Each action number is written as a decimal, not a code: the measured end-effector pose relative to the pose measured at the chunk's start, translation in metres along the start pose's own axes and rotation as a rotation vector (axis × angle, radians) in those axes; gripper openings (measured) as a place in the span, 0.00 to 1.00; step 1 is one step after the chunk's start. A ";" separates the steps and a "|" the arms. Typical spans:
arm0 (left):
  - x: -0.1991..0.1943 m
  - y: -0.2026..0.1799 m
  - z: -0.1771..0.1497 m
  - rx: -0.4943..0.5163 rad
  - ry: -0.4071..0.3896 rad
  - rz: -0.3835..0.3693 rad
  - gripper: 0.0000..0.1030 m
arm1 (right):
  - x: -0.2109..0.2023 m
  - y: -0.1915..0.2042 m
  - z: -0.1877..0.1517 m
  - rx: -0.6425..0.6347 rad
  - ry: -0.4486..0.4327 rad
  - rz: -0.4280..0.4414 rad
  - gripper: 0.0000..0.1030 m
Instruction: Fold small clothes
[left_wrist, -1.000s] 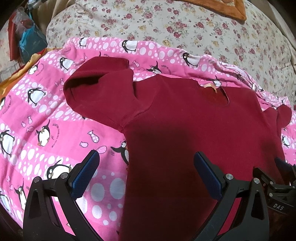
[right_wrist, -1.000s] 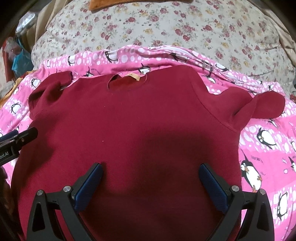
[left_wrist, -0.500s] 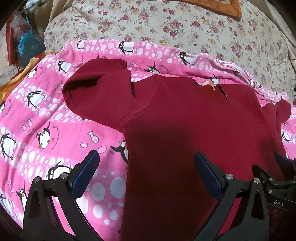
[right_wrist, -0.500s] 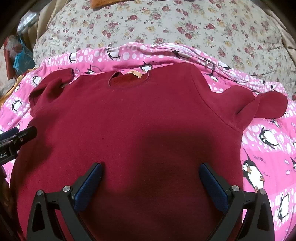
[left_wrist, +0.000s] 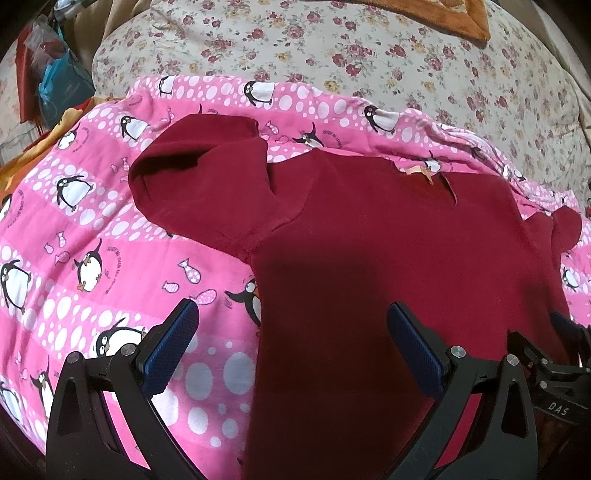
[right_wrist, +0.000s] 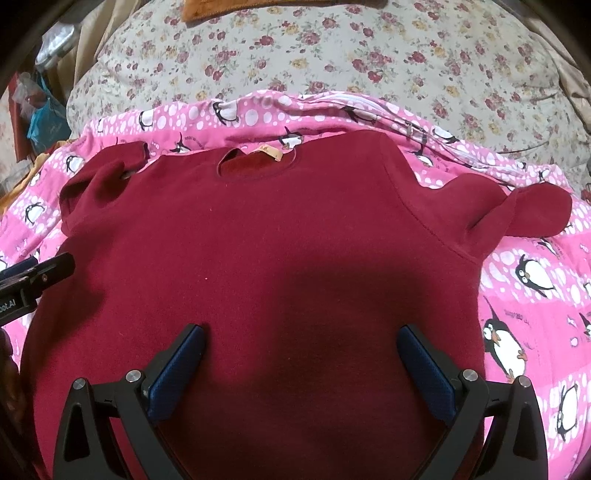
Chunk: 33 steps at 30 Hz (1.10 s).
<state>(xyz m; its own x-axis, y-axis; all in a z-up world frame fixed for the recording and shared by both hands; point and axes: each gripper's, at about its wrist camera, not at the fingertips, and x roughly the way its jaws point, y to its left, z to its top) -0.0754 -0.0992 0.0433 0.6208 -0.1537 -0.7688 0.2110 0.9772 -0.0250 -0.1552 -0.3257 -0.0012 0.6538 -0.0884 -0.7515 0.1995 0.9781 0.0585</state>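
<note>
Jaws wide and empty on both the left gripper (left_wrist: 290, 339) and the right gripper (right_wrist: 301, 363), a dark red short-sleeved shirt (right_wrist: 280, 251) lies flat on a pink penguin-print blanket (left_wrist: 92, 236), collar toward frame top, hem toward the bottom, sleeves out sideways.
</note>
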 end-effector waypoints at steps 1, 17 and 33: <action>-0.001 0.000 0.001 -0.002 -0.004 -0.003 0.99 | -0.003 0.000 0.001 0.012 0.002 -0.010 1.00; -0.028 0.039 0.014 -0.094 -0.064 -0.012 0.99 | -0.041 0.057 0.050 0.044 -0.065 0.076 1.00; -0.018 0.101 0.022 -0.204 -0.058 0.166 0.99 | -0.012 0.122 0.087 -0.036 -0.035 0.256 0.88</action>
<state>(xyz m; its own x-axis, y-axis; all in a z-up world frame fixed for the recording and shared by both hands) -0.0487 -0.0009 0.0685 0.6777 0.0082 -0.7353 -0.0499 0.9981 -0.0348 -0.0752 -0.2221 0.0722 0.7049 0.1575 -0.6916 -0.0020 0.9755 0.2200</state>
